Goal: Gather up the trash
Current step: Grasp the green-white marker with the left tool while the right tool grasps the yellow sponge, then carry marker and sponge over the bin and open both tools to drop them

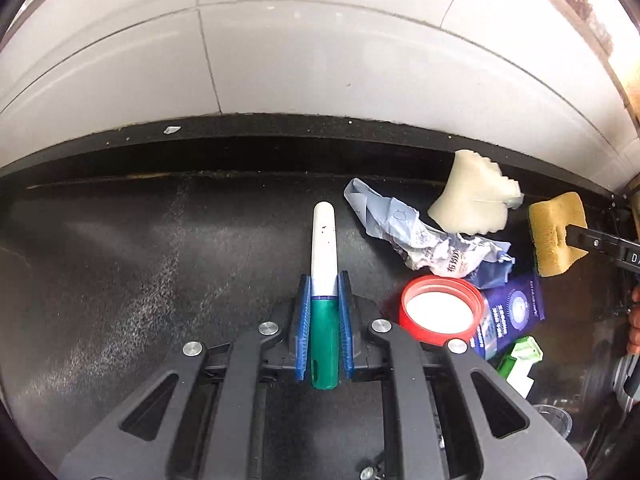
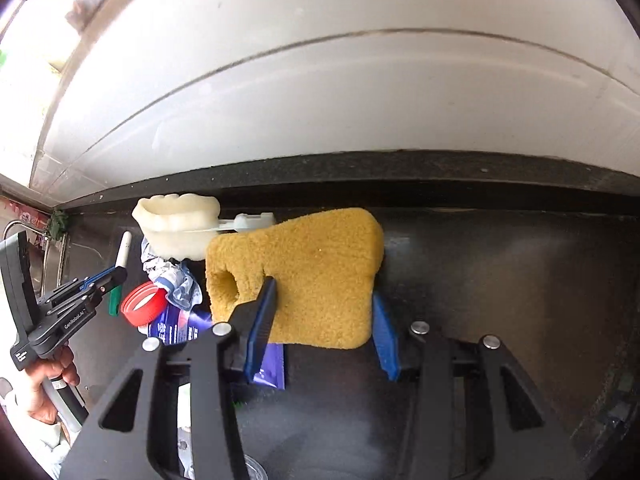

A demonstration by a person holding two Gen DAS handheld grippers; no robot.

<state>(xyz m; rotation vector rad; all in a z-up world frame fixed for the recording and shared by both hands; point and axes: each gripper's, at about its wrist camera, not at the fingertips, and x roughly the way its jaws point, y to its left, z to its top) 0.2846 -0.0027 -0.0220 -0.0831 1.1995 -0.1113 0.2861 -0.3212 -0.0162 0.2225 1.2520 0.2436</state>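
Note:
A marker point(image 1: 323, 240) with a white barrel and a green cap lies on the black counter point(image 1: 140, 260). My left gripper point(image 1: 324, 280) is shut on it where cap meets barrel, blue pads pressing both sides. A yellow sponge point(image 2: 312, 256) sits between the blue pads of my right gripper point(image 2: 324, 292), which is shut on it; the left pad dents its edge. In the left wrist view the same sponge point(image 1: 556, 232) shows at the far right, pinched by a black finger. In the right wrist view the left gripper point(image 2: 116, 276) holds the marker point(image 2: 124, 248) at the left.
Between the grippers lies a pile: a crumpled wrapper point(image 1: 424, 240), a cream moulded piece point(image 1: 468, 196), a red lid point(image 1: 440, 308), a blue packet point(image 1: 512, 312) and a green-white carton point(image 1: 520, 360). A white tiled wall point(image 1: 320, 60) rises behind the counter. A person's hand point(image 2: 48, 384) grips the left handle.

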